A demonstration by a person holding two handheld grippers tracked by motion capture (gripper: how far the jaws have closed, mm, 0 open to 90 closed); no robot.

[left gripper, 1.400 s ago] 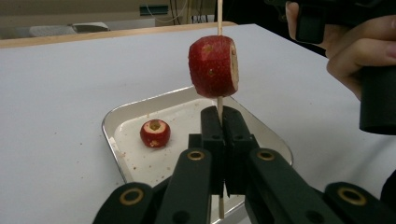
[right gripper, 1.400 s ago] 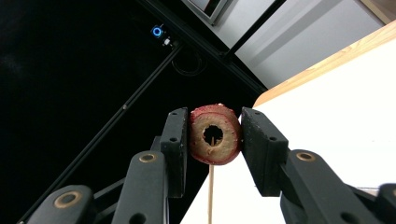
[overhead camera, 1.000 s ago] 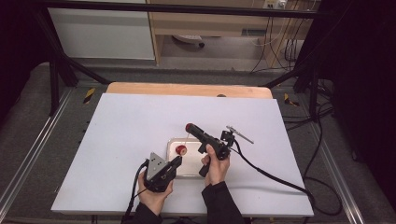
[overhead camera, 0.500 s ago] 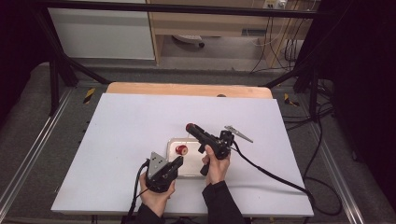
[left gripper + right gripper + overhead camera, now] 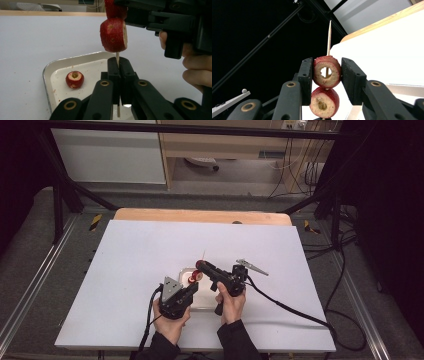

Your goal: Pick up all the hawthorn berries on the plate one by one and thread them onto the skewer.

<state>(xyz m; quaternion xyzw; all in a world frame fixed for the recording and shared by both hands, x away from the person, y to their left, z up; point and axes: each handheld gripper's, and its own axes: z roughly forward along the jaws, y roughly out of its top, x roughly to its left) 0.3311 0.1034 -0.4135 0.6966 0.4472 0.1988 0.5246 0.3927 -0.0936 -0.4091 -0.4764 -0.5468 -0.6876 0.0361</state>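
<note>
My left gripper [image 5: 119, 75] pinches the skewer [image 5: 328, 37]; my right gripper [image 5: 327, 72] squeezes the upper hawthorn [image 5: 327, 72]. Pushing off-axis could snap the stick.

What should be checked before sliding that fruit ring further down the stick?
1. Left gripper clamped on the skewer: ok, its jaws are shut on the stick below the fruit.
2. Right gripper holding the upper fruit ring: ok, a pad sits against each side.
3. Skewer through the upper ring's hole: ok, the stick shows inside it and its tip pokes out beyond.
4. Lower fruit ring seated on the skewer: ok, it sits right under the upper one.
5. Skewer unbent: cannot tell, the rings hide its middle part.
6. Next piece ready: ok, one cored fruit lies on the white tray.
</note>
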